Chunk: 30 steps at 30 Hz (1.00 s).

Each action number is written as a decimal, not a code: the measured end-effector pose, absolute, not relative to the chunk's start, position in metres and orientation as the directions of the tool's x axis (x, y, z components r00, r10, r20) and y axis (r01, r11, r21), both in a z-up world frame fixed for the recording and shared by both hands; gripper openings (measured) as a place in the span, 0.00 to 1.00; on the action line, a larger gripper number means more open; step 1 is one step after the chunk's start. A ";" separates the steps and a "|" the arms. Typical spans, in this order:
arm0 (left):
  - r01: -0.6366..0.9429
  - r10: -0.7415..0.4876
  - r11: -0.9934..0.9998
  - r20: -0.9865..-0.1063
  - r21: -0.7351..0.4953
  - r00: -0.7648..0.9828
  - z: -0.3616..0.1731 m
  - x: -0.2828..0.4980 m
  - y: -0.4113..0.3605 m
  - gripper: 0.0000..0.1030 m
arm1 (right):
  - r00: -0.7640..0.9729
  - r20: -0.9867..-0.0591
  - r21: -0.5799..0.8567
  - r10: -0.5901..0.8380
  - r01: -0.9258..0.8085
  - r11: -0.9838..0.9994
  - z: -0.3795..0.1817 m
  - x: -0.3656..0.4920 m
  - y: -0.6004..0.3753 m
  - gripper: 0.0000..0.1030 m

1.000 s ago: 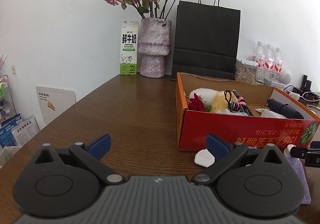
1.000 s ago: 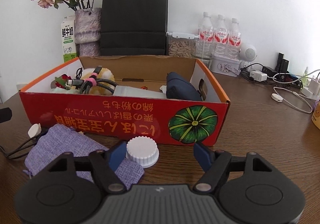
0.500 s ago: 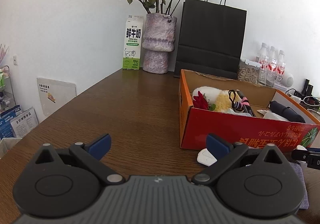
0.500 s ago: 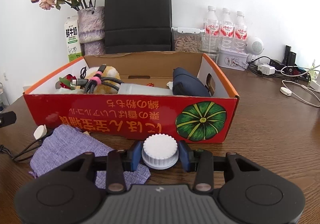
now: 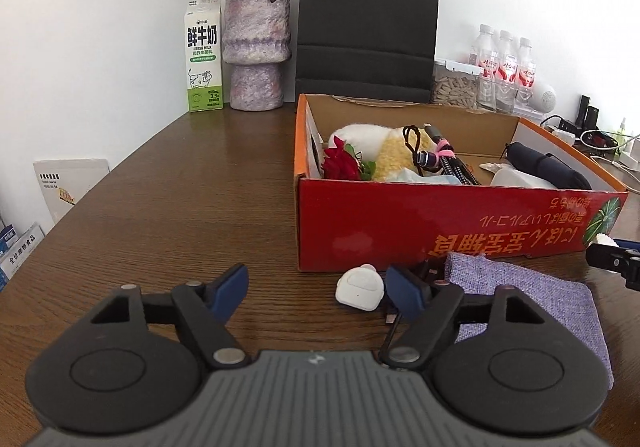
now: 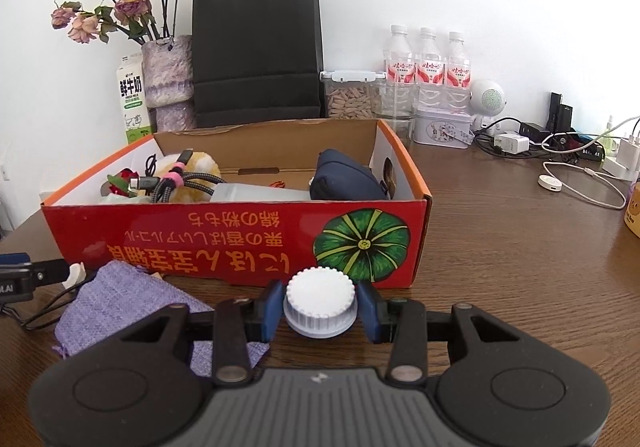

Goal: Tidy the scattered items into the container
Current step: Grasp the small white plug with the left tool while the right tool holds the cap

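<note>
The red cardboard box (image 6: 240, 231) (image 5: 440, 231) stands on the wooden table and holds a plush toy, a red rose, braided cables and a dark pouch. My right gripper (image 6: 320, 305) is shut on a white ribbed cap (image 6: 320, 297), just in front of the box's near wall. My left gripper (image 5: 318, 285) is open and empty, low over the table. A small white charger (image 5: 360, 283) lies just inside its right finger. A purple cloth pouch (image 5: 528, 295) (image 6: 120, 307) and a black cable (image 6: 44, 311) lie in front of the box.
A milk carton (image 5: 204, 55), a vase of dried roses (image 5: 256, 47) and a black paper bag (image 5: 368, 23) stand behind the box. Water bottles (image 6: 426, 63), a jar, a tin, chargers and cables (image 6: 580, 183) crowd the back right.
My right gripper closed on the white cap and lifted it slightly. My left gripper moved forward and right toward the white charger, staying open.
</note>
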<state>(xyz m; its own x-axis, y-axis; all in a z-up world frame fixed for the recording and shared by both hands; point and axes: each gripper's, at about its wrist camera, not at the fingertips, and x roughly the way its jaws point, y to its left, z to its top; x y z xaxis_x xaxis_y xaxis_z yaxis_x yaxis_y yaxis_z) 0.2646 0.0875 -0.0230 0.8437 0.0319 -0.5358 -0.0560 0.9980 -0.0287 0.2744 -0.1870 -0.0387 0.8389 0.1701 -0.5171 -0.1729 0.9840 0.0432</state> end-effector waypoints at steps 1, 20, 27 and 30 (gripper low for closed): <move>-0.051 0.021 0.998 -0.537 -0.041 0.843 -0.023 0.266 0.087 0.70 | 0.839 -0.517 0.038 0.172 -0.178 0.983 -0.039 0.274 -0.186 0.38; -0.037 -0.043 0.992 -0.583 -0.125 0.811 -0.029 0.277 0.091 0.21 | 0.831 -0.521 0.027 0.194 -0.211 0.977 -0.038 0.271 -0.179 0.38; -0.038 -0.056 0.988 -0.582 -0.149 0.812 -0.029 0.277 0.094 0.12 | 0.833 -0.519 0.020 0.192 -0.212 0.977 -0.038 0.271 -0.179 0.38; -0.043 -0.053 0.988 -0.581 -0.150 0.812 -0.029 0.277 0.095 0.12 | 0.834 -0.519 0.016 0.190 -0.212 0.977 -0.038 0.271 -0.178 0.38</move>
<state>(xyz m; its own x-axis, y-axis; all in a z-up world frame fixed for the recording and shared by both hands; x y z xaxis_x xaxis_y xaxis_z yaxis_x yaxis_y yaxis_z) 0.2766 0.0946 -0.0295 0.8125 -0.0528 -0.5806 -0.0433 0.9877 -0.1503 0.2709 -0.1784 -0.0377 0.8336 0.1898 -0.5188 -0.2123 0.9771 0.0164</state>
